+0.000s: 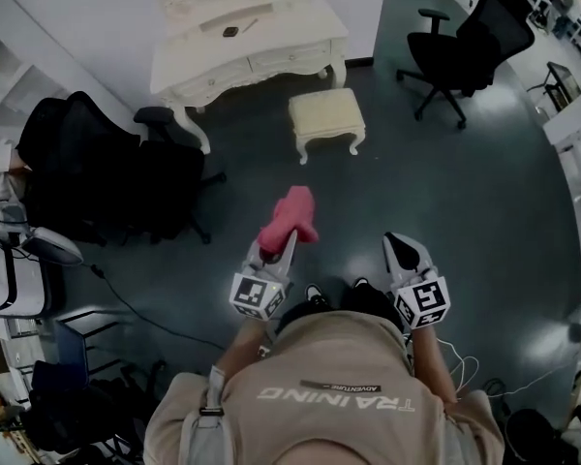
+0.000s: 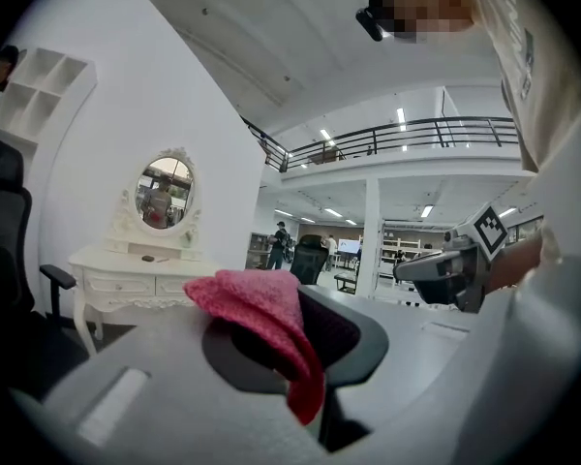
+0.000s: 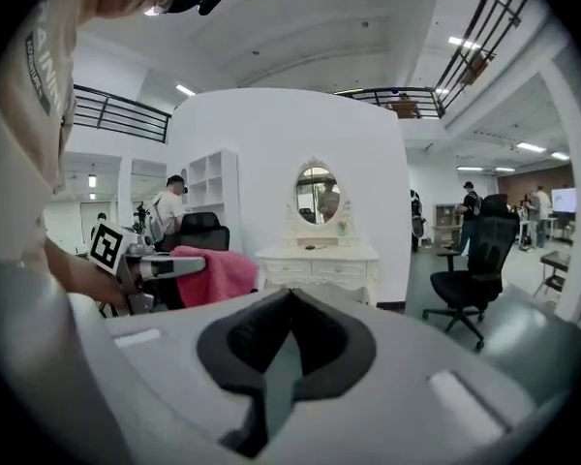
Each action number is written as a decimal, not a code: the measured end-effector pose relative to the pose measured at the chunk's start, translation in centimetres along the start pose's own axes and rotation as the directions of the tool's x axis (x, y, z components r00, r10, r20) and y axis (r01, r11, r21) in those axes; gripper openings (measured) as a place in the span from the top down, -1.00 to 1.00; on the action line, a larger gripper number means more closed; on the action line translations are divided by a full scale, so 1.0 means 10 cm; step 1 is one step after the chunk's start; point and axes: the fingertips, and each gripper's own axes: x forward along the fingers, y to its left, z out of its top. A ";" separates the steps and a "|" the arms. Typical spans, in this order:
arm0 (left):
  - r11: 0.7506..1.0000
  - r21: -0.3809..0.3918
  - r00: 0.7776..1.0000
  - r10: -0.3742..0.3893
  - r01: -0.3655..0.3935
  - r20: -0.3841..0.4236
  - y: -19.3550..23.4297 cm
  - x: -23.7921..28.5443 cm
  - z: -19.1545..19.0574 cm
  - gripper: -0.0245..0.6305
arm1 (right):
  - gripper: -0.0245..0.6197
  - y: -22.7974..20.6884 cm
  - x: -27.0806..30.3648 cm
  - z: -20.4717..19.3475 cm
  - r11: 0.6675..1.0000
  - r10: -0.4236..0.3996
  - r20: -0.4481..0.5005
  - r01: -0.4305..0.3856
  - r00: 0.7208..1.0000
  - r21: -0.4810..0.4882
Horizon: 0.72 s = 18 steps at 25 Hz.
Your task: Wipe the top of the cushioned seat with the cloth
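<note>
Clamped shut on the task's cloth, the left gripper is held out low in front of the person. Its jaws pinch one end of the pink cloth, and most of the fabric bunches up beyond the tips. In the left gripper view the cloth folds over the closed pads and a tail of it hangs down between them. The hold looks firm. I judge that the free wad past the jaws is left there on purpose, so that fabric rather than plastic meets the upholstery.

Ahead on the dark floor, a black office chair stands at the left and a white dressing table stands against the wall. Just in front of the table is the cushioned seat, a small cream stool that stands clear of it. The cloth hangs in the air well apart from that seat, so wiping is not yet begun. Carrying the cloth over to the stool looks like the step in hand.

To the right, the right gripper is held about level with the left one and apart from it. Its jaws are closed together on nothing: the right gripper view shows the dark pads meeting, with only the room beyond them. It seems simply kept out of the way, since the wipe needs one tool.
</note>
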 end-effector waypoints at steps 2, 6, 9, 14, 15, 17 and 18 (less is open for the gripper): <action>1.000 -0.006 1.000 -0.004 0.004 -0.005 0.07 0.06 -0.04 0.81 | 0.92 0.00 0.05 -0.03 1.000 -0.001 -0.013 0.001 1.000 0.010; 1.000 -0.015 1.000 0.008 -0.008 -0.012 0.20 0.19 -0.06 0.81 | 0.92 -0.10 0.20 -0.02 1.000 0.007 -0.028 -0.006 1.000 0.007; 1.000 -0.008 0.999 0.027 -0.027 -0.021 0.26 0.39 -0.06 0.81 | 0.92 -0.32 0.37 0.02 1.000 0.019 -0.011 -0.018 1.000 0.012; 0.998 0.015 0.998 0.061 -0.061 -0.024 0.39 0.77 0.14 0.81 | 0.92 -0.68 0.70 0.12 0.998 0.049 0.034 -0.050 0.998 0.026; 0.998 0.011 0.997 0.070 -0.070 -0.019 0.41 0.85 0.19 0.81 | 0.92 -0.76 0.76 0.16 0.998 0.055 0.041 -0.056 0.998 0.020; 0.996 0.014 0.997 0.083 -0.083 -0.010 0.44 1.04 0.28 0.81 | 0.92 -0.97 0.87 0.23 0.998 0.058 0.046 -0.059 0.997 0.004; 0.996 0.024 0.996 0.086 -0.086 -0.005 0.43 1.16 0.32 0.81 | 0.92 -1.09 0.92 0.25 0.998 0.059 0.045 -0.059 0.997 -0.001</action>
